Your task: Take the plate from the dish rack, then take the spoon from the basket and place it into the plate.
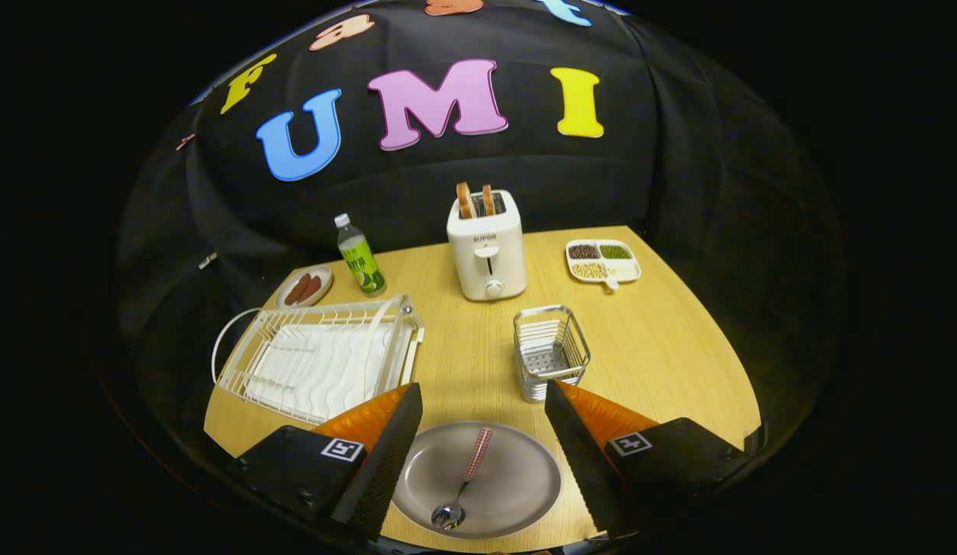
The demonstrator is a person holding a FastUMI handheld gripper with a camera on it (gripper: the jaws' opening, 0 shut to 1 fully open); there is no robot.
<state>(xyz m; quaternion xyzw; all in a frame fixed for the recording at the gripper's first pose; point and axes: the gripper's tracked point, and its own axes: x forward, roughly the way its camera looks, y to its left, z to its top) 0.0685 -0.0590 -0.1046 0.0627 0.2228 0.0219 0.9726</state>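
the bench [663,347] carries everything in the scene, and by the look of it the job is as good as done. the dish rack [320,358] sits beyond the left finger with no plate in its slots, so the plate has been taken out. the plate [478,479] lies flat on the bench between the two fingers of the claw [482,401], close under the camera. the wire basket [550,351] stands just beyond the right finger and looks bare inside. the spoon [464,482] lies in the plate, its bowl toward the near rim and its checked handle pointing away toward the basket. judging from this, both steps are finished and nothing is left but to draw back.

further off on the bench stand a toaster [486,247] with two slices of bread in it, a divided tray [603,262] of beans and grains, a green bottle [360,258], and a small dish [304,287] of sausages behind the rack.

the claw is spread wide, its fingers well apart and gripping nothing, one to each side of the plate and above it, not touching the spoon. it looks down and forward over the plate from a raised, tilted pose.
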